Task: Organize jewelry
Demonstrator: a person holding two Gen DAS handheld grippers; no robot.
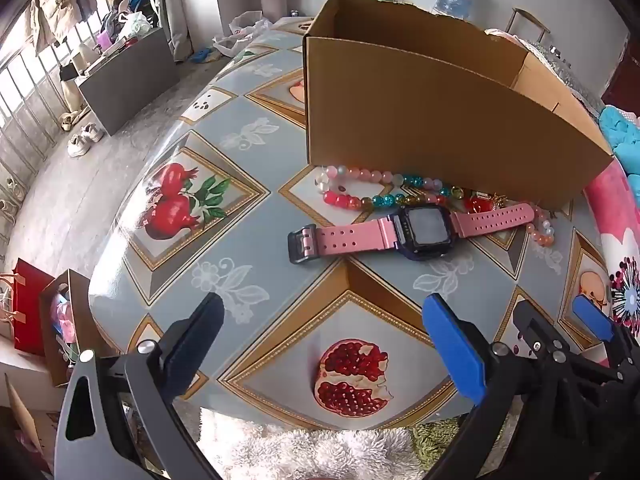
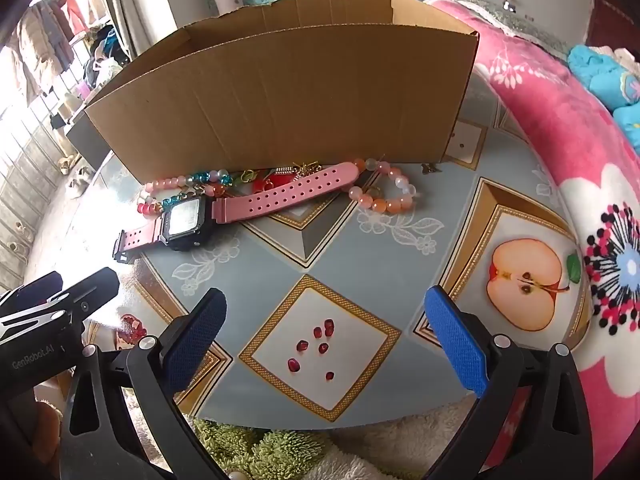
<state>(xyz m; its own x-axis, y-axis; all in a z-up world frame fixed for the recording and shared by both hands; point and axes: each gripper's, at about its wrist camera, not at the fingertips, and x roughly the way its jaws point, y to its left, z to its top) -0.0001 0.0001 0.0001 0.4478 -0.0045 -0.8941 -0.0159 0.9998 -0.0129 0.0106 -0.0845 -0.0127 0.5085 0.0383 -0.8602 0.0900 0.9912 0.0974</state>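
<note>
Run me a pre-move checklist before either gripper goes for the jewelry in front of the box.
1. Left gripper open and empty: ok.
2. Right gripper open and empty: ok.
3. Pink watch lying flat, nothing on top of it: ok.
4. Bead bracelets free of the watch: not ok; the strap lies across them.
5. Cardboard box open at the top: ok.
6. Box interior has room: cannot tell; hidden behind its front wall.
</note>
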